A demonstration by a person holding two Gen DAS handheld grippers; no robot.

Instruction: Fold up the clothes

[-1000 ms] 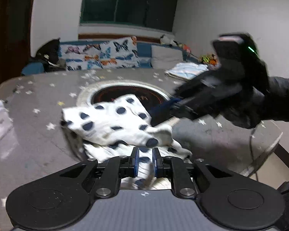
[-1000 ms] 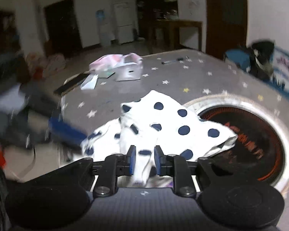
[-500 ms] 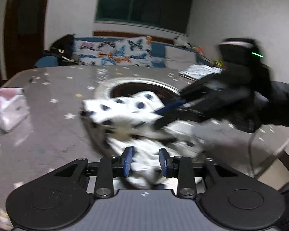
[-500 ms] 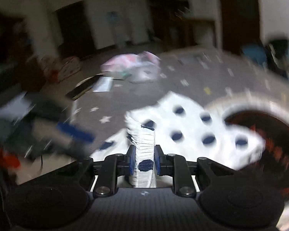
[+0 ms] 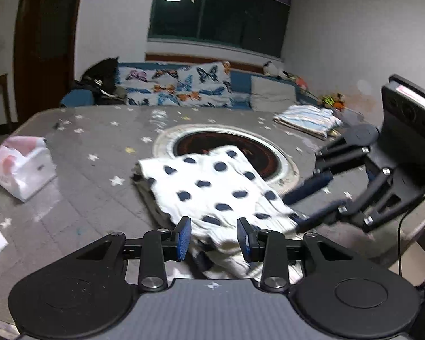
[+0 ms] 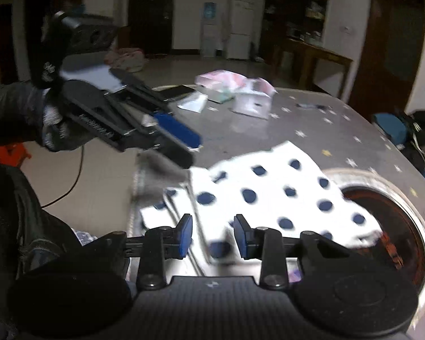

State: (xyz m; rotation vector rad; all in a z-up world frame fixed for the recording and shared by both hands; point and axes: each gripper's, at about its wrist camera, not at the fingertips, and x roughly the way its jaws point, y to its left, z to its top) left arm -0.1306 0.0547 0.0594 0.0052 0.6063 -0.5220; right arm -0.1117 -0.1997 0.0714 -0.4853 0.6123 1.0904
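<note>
Grey, star-printed cloth covers the round worktop (image 5: 79,147), which has a metal-ringed dark burner (image 5: 226,147) sunk in its middle. At the left edge sits a crinkled white plastic bag (image 5: 21,164). Toward the near edge lies the soft, white polka-dot garment (image 5: 212,189), now a flat, roughly rectangular fold reaching from the burner's rim to the near edge; a second ago it was a rumpled heap. Left gripper (image 5: 214,235): its blue-padded jaws are opening and stand apart, the garment's near hem lying loose between them, where before they were nearly together. Right gripper (image 6: 212,236), at the garment's right-hand side: jaws also opening, cloth between them but unpinched; half a second ago they clamped a bunched fold. At the far right edge rests a folded striped cloth (image 5: 308,119).
</note>
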